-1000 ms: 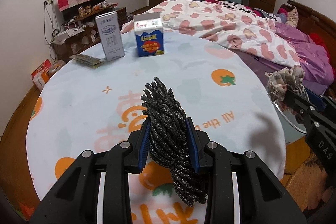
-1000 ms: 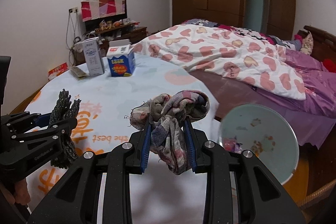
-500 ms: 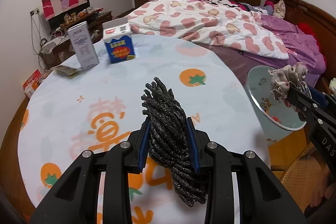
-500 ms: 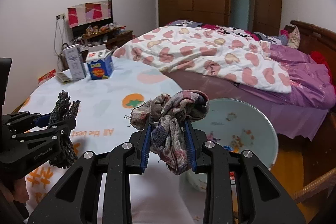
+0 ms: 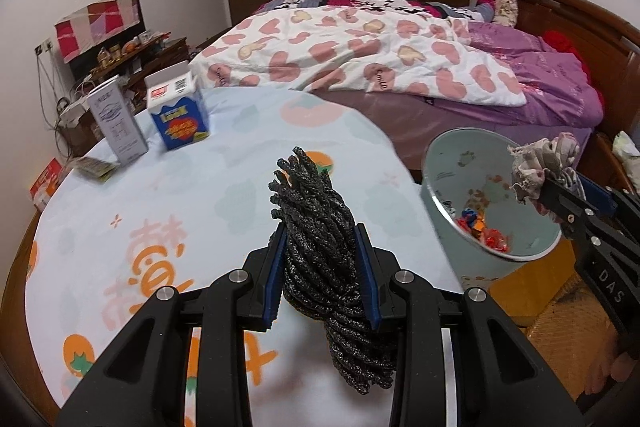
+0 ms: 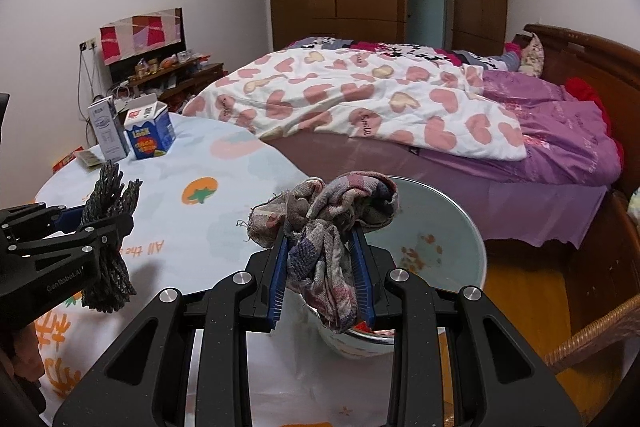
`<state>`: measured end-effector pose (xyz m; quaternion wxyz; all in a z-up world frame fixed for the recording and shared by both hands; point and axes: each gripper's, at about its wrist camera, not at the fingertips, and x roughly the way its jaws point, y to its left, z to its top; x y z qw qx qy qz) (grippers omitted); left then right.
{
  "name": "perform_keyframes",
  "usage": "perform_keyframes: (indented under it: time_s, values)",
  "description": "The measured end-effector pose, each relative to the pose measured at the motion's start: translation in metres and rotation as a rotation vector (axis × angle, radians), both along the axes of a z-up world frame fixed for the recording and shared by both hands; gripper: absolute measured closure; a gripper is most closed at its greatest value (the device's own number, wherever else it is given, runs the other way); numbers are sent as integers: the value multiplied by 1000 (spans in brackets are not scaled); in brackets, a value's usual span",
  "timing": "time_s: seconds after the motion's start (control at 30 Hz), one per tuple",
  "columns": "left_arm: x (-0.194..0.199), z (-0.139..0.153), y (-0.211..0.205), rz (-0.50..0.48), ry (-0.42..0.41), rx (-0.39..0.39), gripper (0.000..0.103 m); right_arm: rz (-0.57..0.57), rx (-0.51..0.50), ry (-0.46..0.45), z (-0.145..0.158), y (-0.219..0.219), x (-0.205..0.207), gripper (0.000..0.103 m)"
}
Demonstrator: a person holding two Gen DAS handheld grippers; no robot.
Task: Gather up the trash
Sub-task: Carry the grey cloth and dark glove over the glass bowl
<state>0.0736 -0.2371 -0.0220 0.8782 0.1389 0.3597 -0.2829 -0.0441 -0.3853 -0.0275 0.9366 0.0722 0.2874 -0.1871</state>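
My left gripper (image 5: 320, 259) is shut on a bundle of dark twisted rope (image 5: 320, 227), held above the round table (image 5: 200, 195). The same rope (image 6: 110, 227) shows at the left of the right wrist view, in the left gripper (image 6: 96, 223). My right gripper (image 6: 320, 259) is shut on a crumpled checked rag (image 6: 324, 223), which hangs over the near rim of a pale green bin (image 6: 448, 239). In the left wrist view the rag (image 5: 540, 163) and right gripper (image 5: 560, 191) sit above the bin (image 5: 452, 167), which holds red wrappers.
A blue carton (image 5: 178, 115), a white carton (image 5: 118, 119) and a flat packet (image 5: 94, 167) stand at the table's far left. A bed with a heart-print quilt (image 5: 360, 55) lies beyond. A wicker chair edge (image 6: 592, 339) is at the right.
Both grippers have swung to the right with their loads. The bin has come into fuller view, and the rag now hangs over its rim rather than beside the table.
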Motion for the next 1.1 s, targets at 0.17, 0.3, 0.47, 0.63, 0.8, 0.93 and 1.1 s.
perform_keyframes:
  time_s: [0.17,0.3,0.47,0.63,0.8,0.93,1.1]
  values:
    - [-6,1,-15,-32,4,-3,71,-27,3,-2,-1,-13,-9,73]
    - [-14,2,-32,-63,-5,3,71,-56,4,-2,-3,-26,-18,73]
    - [-22,1,-52,-96,-7,15,71,-96,10,-1,-7,-44,-28,73]
    - [-29,-1,-72,-131,1,15,71,-130,2,5,-9,-60,-37,73]
    - [-34,-4,-96,-169,20,7,70,-158,0,7,-11,-75,-43,73]
    - [-34,-4,-112,-191,33,-11,70,-173,-2,14,-15,-84,-42,73]
    - [-33,-7,-135,-216,52,-19,70,-190,1,20,-18,-96,-39,73]
